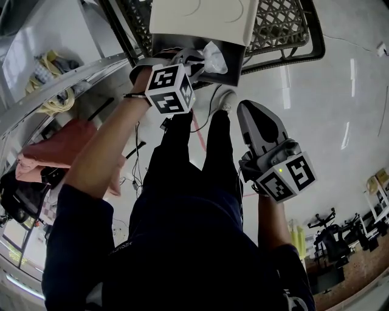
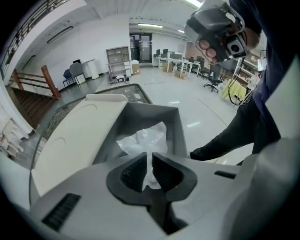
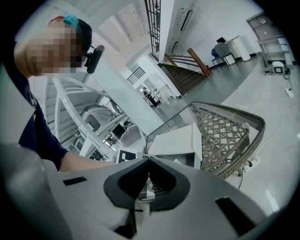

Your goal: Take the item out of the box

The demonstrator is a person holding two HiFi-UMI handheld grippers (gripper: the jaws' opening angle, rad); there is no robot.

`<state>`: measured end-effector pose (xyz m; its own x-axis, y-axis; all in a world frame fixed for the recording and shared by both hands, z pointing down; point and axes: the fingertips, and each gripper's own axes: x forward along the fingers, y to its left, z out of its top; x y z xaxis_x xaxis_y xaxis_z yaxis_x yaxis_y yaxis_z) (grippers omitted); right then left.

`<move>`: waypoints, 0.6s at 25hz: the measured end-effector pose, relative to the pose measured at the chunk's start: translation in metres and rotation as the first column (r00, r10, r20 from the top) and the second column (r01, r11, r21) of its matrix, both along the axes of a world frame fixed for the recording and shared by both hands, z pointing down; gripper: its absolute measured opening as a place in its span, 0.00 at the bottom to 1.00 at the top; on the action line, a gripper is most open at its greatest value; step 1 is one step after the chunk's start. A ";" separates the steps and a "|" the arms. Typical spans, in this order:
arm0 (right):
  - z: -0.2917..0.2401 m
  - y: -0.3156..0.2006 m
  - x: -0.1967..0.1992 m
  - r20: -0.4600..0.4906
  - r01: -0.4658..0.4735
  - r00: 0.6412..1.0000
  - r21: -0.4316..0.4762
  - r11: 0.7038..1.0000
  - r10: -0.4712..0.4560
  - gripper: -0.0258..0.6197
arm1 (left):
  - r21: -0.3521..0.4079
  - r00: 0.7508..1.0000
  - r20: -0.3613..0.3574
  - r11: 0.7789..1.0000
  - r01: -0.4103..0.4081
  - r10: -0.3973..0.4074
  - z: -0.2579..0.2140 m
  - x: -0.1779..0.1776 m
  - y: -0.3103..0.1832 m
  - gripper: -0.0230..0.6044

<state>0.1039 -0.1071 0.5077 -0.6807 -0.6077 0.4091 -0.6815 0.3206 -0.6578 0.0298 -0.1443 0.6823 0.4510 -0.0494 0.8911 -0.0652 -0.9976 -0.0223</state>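
Dark trousers point(image 1: 194, 182) and a dark sleeve point(image 1: 79, 243) of the person fill the lower head view. A bare forearm point(image 1: 109, 146) reaches up to the left.

Right gripper point(image 1: 249, 109): held low beside the person's right leg, well apart from the box. Its own view shows the jaws brought together with nothing caught between them point(image 3: 149, 161).

Left gripper point(image 1: 193, 59): raised at the box's open mouth, marker cube point(image 1: 170, 89) facing the camera. Jaws are pinched on the neck of a crumpled clear plastic bag point(image 2: 143, 140). The bag's bulk point(image 1: 214, 58) billows past the jaw tips, over the grey box point(image 2: 171, 122). Cannot tell whether the bag's far end touches the inside of the box.

The box's cream lid point(image 2: 79, 136) stands swung open on the left gripper's left side, and in the head view it covers the box's far part point(image 1: 200, 18).

Box rests on a wicker-topped table point(image 1: 276, 24) with a dark rim. Pale glossy floor point(image 1: 340, 91) lies beyond.
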 end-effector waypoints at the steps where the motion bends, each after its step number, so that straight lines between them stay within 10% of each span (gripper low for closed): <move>1: 0.000 0.000 0.000 -0.002 0.000 1.000 0.000 1.000 0.000 0.08 | 0.002 1.000 0.002 1.000 0.006 -0.006 0.001 -0.001 -0.001 0.10; 15: -0.033 -0.009 -0.009 -0.016 0.024 1.000 0.054 0.998 -0.023 0.08 | 0.012 0.987 -0.112 0.993 0.119 -0.117 -0.055 -0.002 -0.009 0.05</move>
<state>0.0954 -0.1160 0.4748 -0.6892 -0.6130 0.3863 -0.6832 0.3720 -0.6284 0.0274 -0.1536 0.6273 0.5367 -0.1244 0.8345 -0.1859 -0.9822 -0.0269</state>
